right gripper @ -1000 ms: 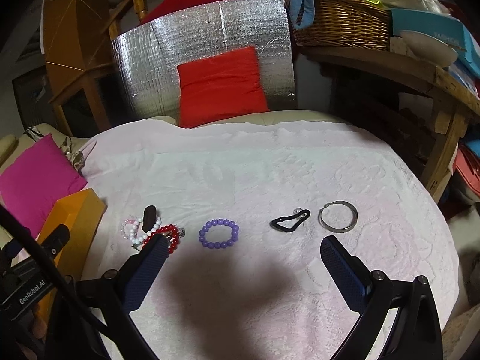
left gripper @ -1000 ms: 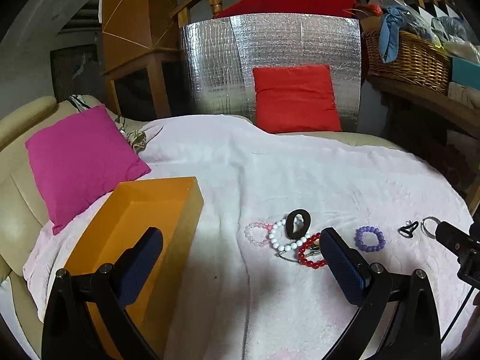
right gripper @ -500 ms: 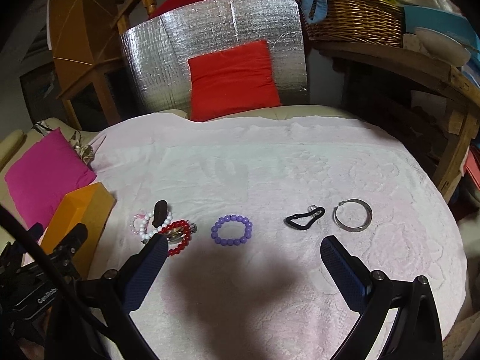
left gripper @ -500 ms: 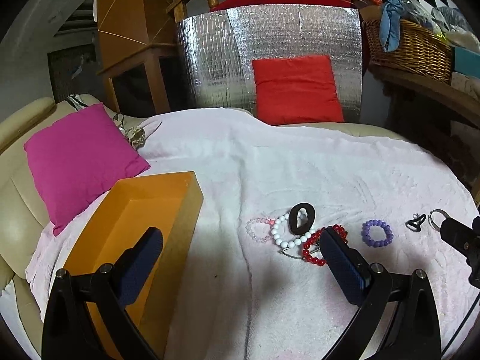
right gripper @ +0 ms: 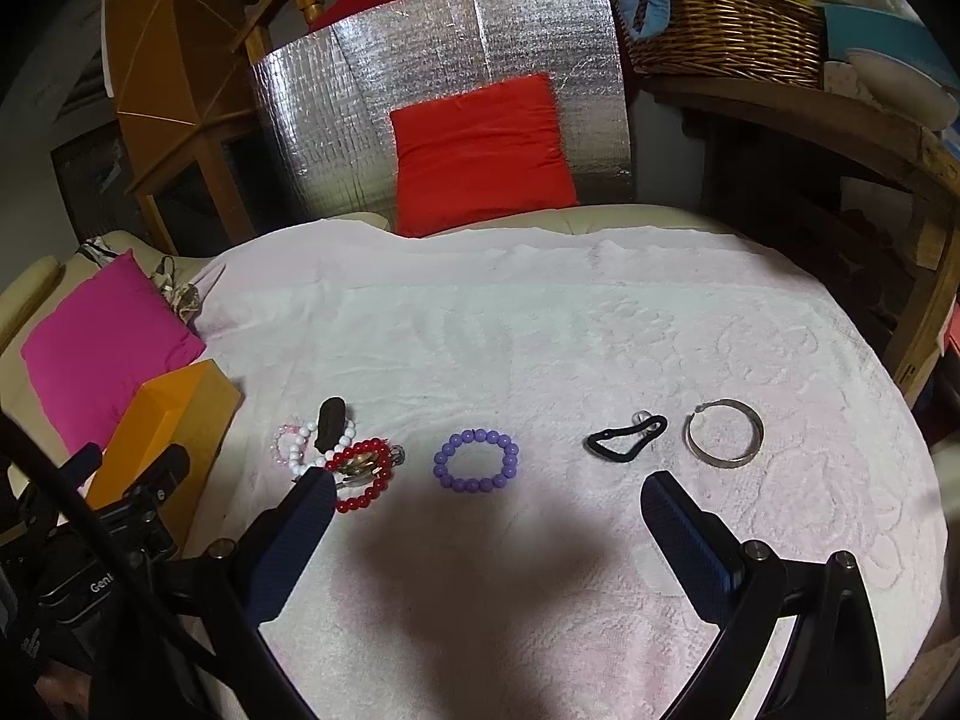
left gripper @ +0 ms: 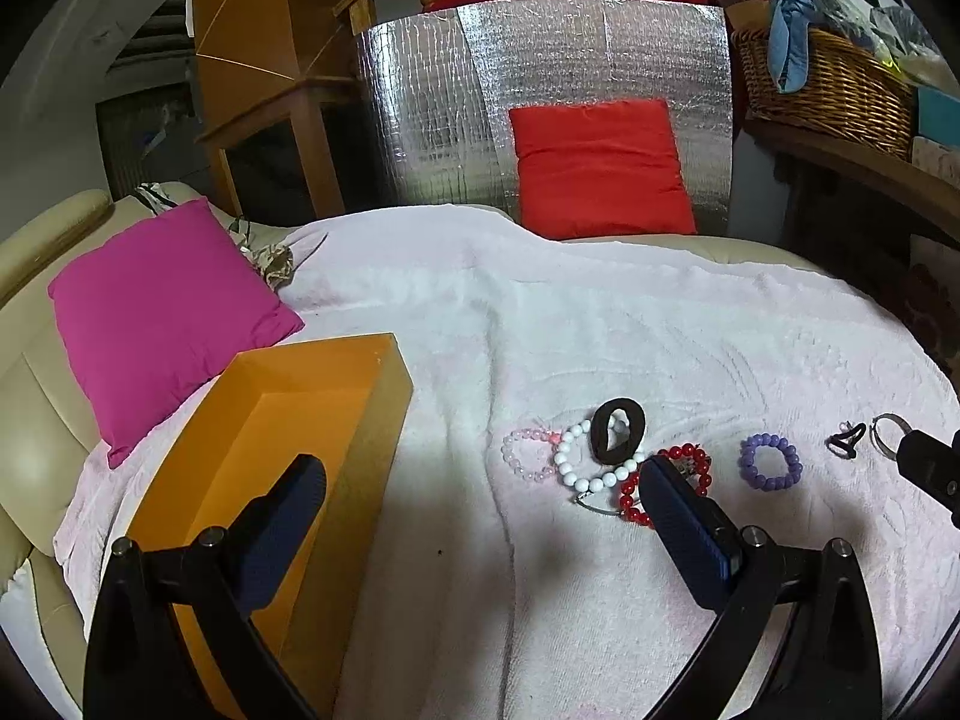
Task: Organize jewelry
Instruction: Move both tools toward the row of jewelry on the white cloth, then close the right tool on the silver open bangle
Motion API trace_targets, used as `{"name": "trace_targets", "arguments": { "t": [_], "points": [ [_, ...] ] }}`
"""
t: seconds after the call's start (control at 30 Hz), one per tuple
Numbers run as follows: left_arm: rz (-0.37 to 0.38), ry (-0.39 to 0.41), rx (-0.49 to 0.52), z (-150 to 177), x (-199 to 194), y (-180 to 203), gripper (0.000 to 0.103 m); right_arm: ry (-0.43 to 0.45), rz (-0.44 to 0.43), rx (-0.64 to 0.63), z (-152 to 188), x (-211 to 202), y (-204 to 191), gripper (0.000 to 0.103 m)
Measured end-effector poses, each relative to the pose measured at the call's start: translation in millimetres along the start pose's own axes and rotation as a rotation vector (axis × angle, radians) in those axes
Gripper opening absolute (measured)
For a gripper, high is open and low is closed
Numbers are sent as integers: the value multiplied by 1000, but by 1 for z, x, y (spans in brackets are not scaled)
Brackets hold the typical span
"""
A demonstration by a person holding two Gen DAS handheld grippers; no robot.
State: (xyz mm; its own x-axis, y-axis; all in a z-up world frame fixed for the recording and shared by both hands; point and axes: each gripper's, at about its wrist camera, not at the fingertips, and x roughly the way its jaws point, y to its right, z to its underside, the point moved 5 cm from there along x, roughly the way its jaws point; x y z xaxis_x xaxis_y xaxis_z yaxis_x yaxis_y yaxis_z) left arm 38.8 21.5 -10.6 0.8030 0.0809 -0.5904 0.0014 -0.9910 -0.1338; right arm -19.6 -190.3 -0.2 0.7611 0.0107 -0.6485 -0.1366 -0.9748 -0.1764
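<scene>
Your spread right hand-held gripper [right gripper: 480,516] has crept closer; the purple bracelet [right gripper: 477,460] now lies just ahead, ungrasped.

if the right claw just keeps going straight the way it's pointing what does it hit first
Most likely the purple bead bracelet, lying just ahead and slightly left of centre between the open right claw; depth is hard to judge, so it could meet the pink towel first.

Each gripper is a black forked frame with silver screw heads at its joints and dark blue ribbed fingers [left gripper: 684,516]. The left gripper [right gripper: 120,516] carries black cables and partial white lettering.
</scene>
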Motion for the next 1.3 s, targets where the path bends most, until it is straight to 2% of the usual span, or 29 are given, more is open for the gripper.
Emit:
{"name": "trace_targets", "arguments": {
  "t": [0.23,0.47,0.63,0.83,0.9,0.97,1.0,1.1,1.17,1.27,1.3],
  "points": [
    [34,-21,-23,-1,10,-15,103,4,12,17,-2,1,12,103],
    [153,-30,-80,-5,36,-33,103,-15,27,138,-9,13,69,100],
    [258,-66,-76,-10,59,-8,103,-62,15,289,-11,26,125,94],
    [318,-99,-50,-24,89,32,101,-133,-32,461,-6,48,170,86],
    [333,-121,-44,-26,100,44,94,-149,-40,488,-7,55,177,84],
    [362,-142,-35,-27,111,56,78,-157,-46,502,-9,61,183,81],
    [376,-153,-34,-28,116,63,75,-157,-45,511,-9,63,186,79],
    [378,-191,-36,-24,131,72,57,-161,-31,532,-10,72,197,72],
    [396,-225,-44,-20,137,75,36,-174,-8,535,-11,80,205,66],
    [383,-241,-30,-16,141,74,20,-195,40,528,-11,92,213,59],
    [383,-243,-28,-15,140,73,19,-204,50,520,-11,96,213,57]
  ]
}}
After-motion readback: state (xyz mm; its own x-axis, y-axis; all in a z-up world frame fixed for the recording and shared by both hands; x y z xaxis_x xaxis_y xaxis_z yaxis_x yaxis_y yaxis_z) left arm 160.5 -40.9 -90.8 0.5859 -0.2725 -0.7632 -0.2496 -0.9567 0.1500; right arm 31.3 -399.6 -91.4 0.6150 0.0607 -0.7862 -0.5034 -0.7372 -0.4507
